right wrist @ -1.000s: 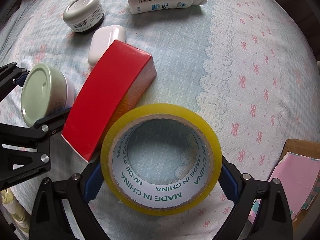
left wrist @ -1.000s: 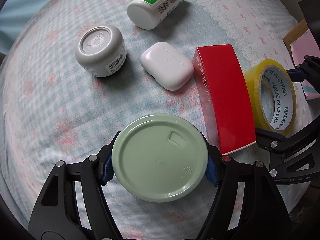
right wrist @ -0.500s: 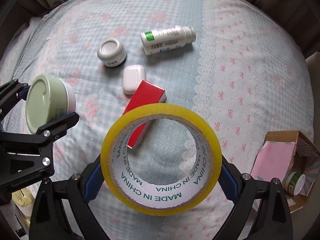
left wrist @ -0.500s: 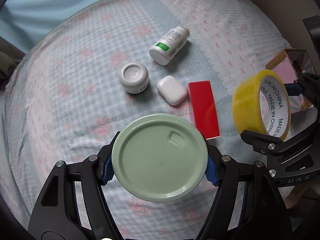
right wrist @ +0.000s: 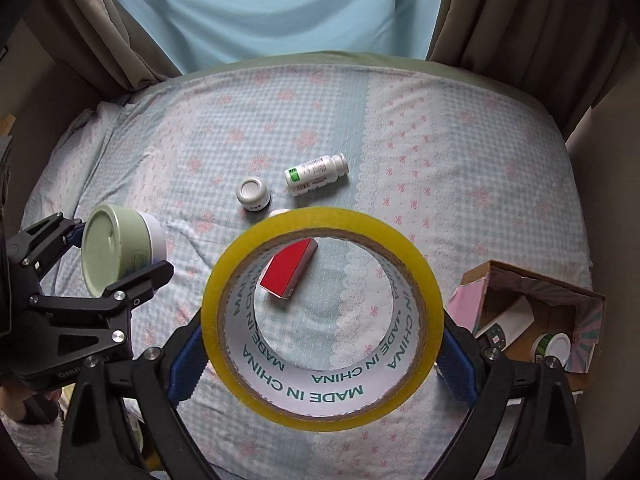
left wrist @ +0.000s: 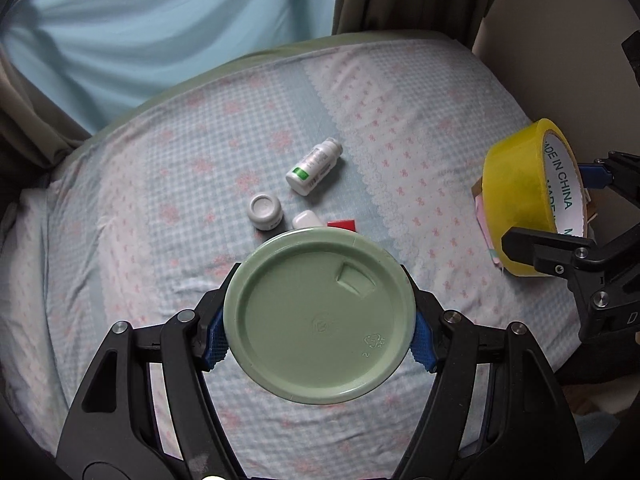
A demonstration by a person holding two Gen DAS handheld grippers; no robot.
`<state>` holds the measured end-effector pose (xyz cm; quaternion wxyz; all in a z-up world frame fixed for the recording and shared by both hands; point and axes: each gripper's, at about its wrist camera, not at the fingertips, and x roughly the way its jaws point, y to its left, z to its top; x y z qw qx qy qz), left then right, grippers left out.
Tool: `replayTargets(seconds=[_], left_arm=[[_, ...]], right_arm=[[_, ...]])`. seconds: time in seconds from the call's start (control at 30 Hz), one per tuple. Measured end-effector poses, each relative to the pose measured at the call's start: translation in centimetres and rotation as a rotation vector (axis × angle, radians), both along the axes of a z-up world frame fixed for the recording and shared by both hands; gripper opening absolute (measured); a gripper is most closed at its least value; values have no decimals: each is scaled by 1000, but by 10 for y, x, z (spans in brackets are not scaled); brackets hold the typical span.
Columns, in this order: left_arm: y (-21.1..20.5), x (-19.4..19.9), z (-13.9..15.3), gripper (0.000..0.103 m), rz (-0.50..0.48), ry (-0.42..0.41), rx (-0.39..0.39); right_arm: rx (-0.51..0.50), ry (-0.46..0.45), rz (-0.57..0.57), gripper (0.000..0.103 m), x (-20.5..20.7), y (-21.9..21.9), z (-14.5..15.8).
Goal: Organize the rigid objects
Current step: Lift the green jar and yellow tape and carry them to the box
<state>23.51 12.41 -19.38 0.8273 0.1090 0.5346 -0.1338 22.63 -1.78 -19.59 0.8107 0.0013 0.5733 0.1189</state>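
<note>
Two things are held above the bed (right wrist: 460,152). A round green-lidded plastic jar (left wrist: 320,316) is clamped in the left gripper (left wrist: 318,330). A yellow roll of packing tape (right wrist: 322,320) is gripped by the right gripper (right wrist: 320,344).

Green-lidded jar (left wrist: 320,316), yellow tape roll (right wrist: 322,356), red box (right wrist: 289,273)

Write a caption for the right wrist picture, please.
Right gripper holds a yellow tape roll above the bed; the red box shows through its core.

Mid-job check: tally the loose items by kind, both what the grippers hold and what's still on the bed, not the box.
Green-lidded jar, held: 1
Tape roll, held: 1
Small grey jar: 1
White bottle: 1
White earbud case: 1
Red box: 1
Total: 6
</note>
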Motion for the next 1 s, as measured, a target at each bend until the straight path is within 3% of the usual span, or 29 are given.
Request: replayTargets(seconds=[0.2,0.43,0.73,1.0], left_arm=[[-69,-18,25,67,7,-18,-43],[-181,-32,21,67,-72,2,-92],[-316,-44,-14,67,-195,75,-117],[-383,-29,-67,67,-234,165,-104]], right_arm=[[21,-46,-48,95,-22,-76,30],[24,-49,-194,95,-48,-195,32],[35,-11,-340,96,-69,-325,11],[89,91,-399,96,-55,-382,-41]])
